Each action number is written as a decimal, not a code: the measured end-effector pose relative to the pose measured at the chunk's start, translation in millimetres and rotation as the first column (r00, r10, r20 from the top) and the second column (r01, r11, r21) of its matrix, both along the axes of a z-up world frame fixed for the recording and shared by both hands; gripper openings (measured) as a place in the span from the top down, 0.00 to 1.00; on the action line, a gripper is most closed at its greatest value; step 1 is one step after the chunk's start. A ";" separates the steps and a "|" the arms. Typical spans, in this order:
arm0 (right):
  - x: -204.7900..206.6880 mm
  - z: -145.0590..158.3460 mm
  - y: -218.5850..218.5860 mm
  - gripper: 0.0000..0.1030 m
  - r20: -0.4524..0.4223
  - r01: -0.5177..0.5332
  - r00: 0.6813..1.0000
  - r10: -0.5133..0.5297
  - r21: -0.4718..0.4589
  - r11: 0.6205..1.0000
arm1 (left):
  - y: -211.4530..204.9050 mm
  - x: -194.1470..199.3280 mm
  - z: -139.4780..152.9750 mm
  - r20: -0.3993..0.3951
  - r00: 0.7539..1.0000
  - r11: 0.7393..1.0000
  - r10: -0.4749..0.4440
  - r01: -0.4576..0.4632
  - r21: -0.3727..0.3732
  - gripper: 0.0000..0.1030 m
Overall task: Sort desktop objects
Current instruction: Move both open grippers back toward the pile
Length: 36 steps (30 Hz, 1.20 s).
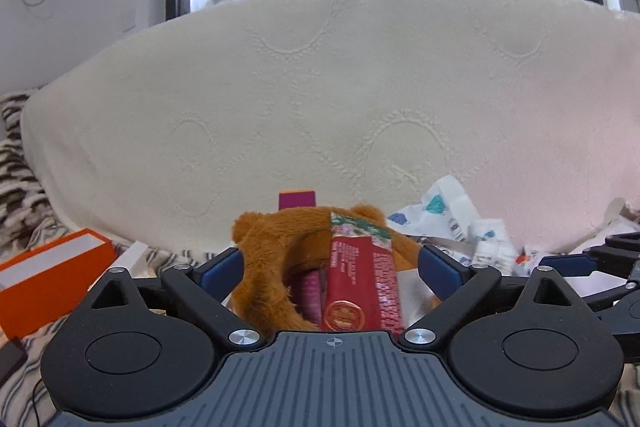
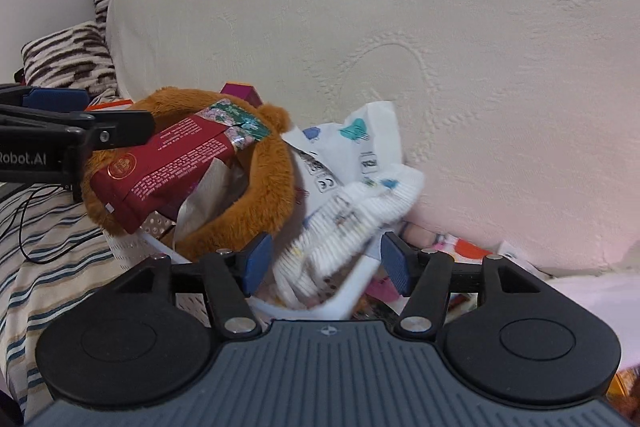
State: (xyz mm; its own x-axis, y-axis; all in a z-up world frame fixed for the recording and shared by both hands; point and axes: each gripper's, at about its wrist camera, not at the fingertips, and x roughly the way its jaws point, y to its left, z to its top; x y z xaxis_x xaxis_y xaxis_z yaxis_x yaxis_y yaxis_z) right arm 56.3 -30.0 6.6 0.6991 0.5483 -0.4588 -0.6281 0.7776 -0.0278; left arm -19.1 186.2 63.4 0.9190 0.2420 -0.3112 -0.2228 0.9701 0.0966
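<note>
A red packet (image 1: 360,283) with a green flowered end lies on a brown plush toy (image 1: 264,259) in a white perforated basket (image 2: 132,247). My left gripper (image 1: 331,267) stands open around both, and its blue pads do not press on them. In the right wrist view the same red packet (image 2: 172,163) rests across the plush toy (image 2: 248,203), with the left gripper (image 2: 80,123) at its left end. My right gripper (image 2: 326,263) is open over the basket's near rim. A white knitted cloth (image 2: 352,219) lies between its pads, slightly blurred and not pinched.
A cream mattress (image 1: 320,87) stands upright right behind the pile. An orange box (image 1: 48,279) lies at the left on striped bedding (image 2: 52,259), and a magenta box (image 1: 297,201) sits behind the plush. White printed wrapping (image 2: 348,143) and small colourful items (image 2: 464,251) lie at the right.
</note>
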 end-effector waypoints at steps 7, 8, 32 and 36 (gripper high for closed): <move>-10.4 10.4 -45.2 0.34 -0.010 0.071 0.997 -0.070 0.087 0.994 | -35.0 -12.8 -1.1 0.019 0.996 0.997 -0.082 0.081 0.011 0.04; -11.9 10.7 -55.3 0.33 -0.009 0.088 0.996 -0.087 0.097 0.991 | -42.7 -14.0 -4.7 0.017 0.995 0.995 -0.095 0.095 0.013 0.04; 4.6 -82.6 -202.2 0.37 -0.155 0.313 0.943 -0.294 0.121 0.942 | -190.9 83.8 -130.6 -0.182 0.941 0.949 -0.284 0.303 0.089 0.05; 12.6 -85.6 -208.9 0.37 -0.159 0.314 0.943 -0.292 0.138 0.940 | -205.4 93.9 -142.7 -0.161 0.956 0.943 -0.244 0.273 0.188 0.00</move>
